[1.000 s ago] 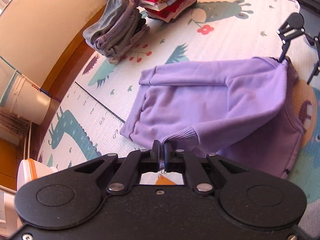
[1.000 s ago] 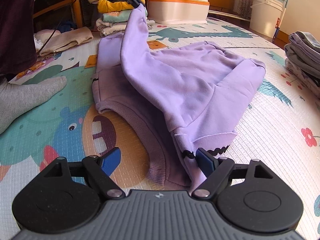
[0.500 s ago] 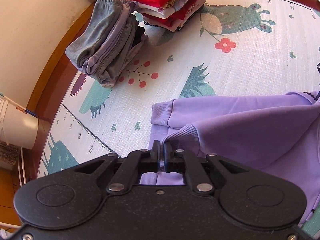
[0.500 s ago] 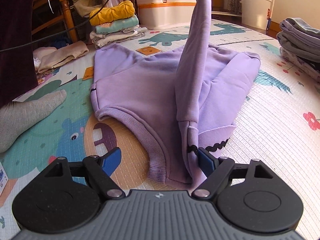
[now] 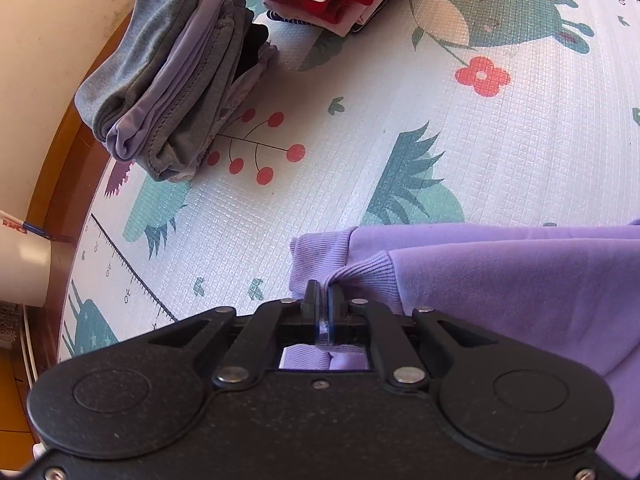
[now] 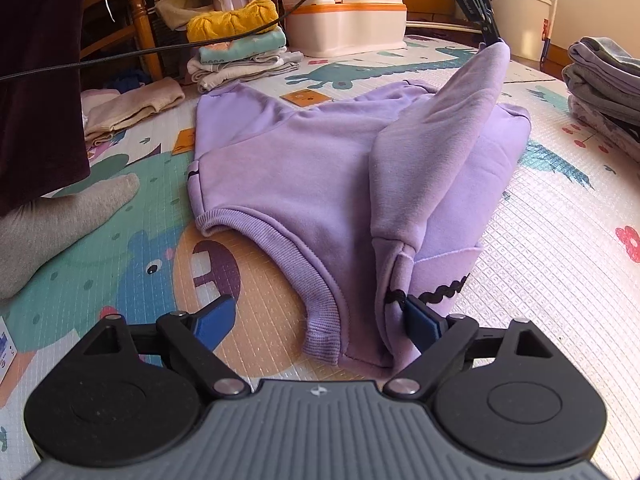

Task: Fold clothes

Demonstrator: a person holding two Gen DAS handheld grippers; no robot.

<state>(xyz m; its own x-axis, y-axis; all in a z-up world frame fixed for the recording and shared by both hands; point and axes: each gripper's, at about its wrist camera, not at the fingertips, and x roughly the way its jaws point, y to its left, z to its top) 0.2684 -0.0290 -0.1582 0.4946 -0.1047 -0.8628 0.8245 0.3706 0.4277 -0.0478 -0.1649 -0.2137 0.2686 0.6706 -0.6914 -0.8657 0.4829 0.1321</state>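
Left tool (image 5: 323, 300) clamped on sweater (image 6: 320, 176) cuff (image 5: 360, 272) — sleeve lifted over the body. Right tool (image 6: 316, 320) opening wide, hem between the jaws, right pad (image 6: 420, 322) touching cloth. Spread on play mat (image 5: 400, 120) — folded stacks (image 5: 172, 80), bucket (image 6: 520, 4) nearby.

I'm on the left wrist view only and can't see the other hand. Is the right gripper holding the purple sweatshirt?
Observer: No. The right gripper is opening over the purple sweatshirt hem, not clamped; one blue finger sits against the fabric.
Operator: How does the sleeve I'm pinching look from there?
Observer: The left gripper holds the sleeve by its cuff, raised off the sweatshirt's body and draped down to the shoulder.
Operator: Anything near the sweatshirt's far side?
Observer: A grey-socked foot rests on the play mat.
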